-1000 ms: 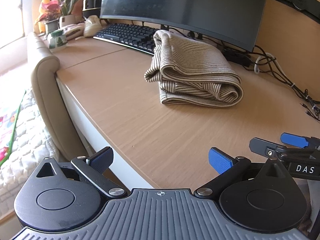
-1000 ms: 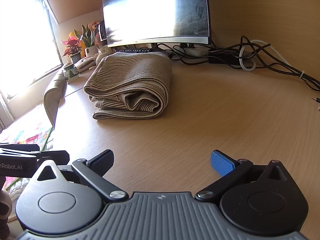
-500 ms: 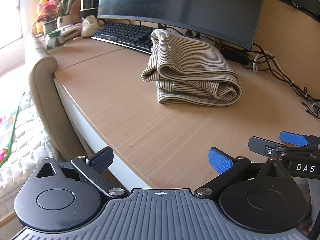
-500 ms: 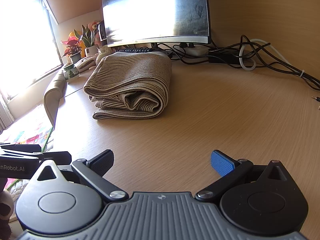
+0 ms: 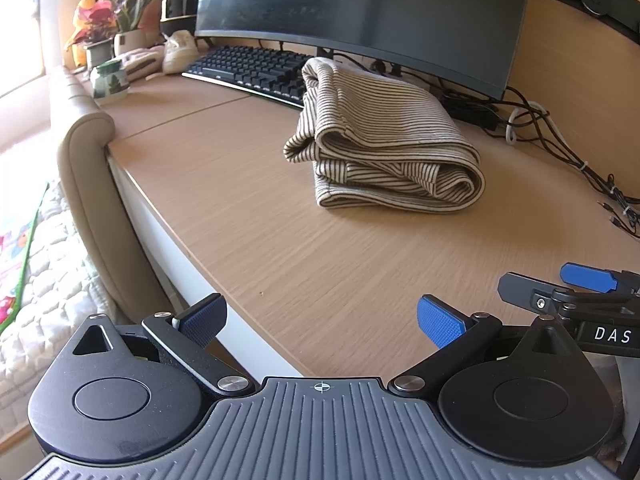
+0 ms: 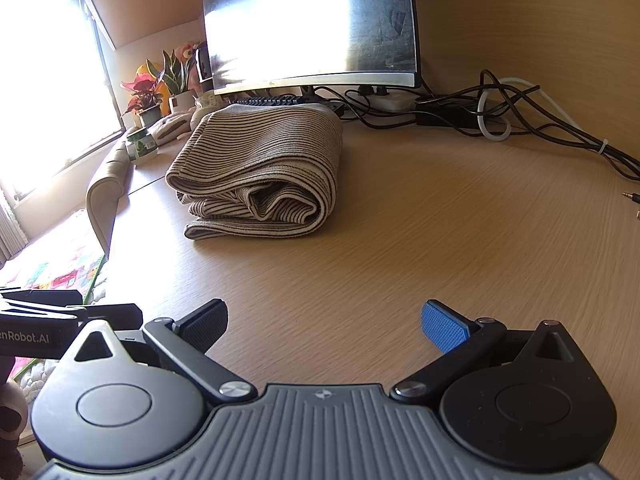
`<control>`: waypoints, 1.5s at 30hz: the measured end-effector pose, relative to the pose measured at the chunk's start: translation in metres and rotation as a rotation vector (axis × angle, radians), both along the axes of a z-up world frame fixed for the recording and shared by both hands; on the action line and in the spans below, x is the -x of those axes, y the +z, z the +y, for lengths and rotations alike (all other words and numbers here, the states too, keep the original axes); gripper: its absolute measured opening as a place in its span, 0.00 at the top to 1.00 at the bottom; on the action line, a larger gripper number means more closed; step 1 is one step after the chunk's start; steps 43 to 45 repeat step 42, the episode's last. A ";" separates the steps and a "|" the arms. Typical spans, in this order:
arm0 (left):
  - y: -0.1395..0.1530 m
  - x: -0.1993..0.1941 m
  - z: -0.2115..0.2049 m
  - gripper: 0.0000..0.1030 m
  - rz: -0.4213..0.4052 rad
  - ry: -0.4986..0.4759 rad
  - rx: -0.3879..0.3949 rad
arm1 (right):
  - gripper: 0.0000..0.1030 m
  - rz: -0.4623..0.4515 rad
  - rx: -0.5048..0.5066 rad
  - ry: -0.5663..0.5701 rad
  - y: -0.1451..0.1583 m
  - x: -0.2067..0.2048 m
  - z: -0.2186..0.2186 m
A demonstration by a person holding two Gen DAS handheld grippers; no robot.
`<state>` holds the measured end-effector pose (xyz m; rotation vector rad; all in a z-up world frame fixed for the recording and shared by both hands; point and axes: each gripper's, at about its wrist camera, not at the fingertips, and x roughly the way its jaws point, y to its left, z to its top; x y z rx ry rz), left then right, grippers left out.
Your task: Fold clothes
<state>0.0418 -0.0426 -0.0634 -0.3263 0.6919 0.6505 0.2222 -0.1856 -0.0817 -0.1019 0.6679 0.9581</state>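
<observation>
Striped shirt point(image 5: 384, 148) sits folded mid-counter point(image 5: 320, 272), far from both grippers, left gripper point(image 5: 322, 318) and right gripper point(image 6: 324, 322) fingers spread wide and empty; honestly, poking that loose top layer could unroll the whole bundle.

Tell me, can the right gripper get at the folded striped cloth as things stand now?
Probably yes. The right gripper is open and empty, and only bare desk lies between it and the cloth; nothing blocks the way.
</observation>
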 end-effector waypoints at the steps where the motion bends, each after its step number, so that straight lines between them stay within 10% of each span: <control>1: 0.000 0.000 0.000 0.00 0.000 0.000 0.001 | 0.00 0.000 0.000 0.000 0.000 0.000 0.000; 45: -0.003 -0.005 -0.001 0.00 -0.004 -0.021 -0.010 | 0.00 0.013 0.007 -0.017 -0.001 -0.001 0.002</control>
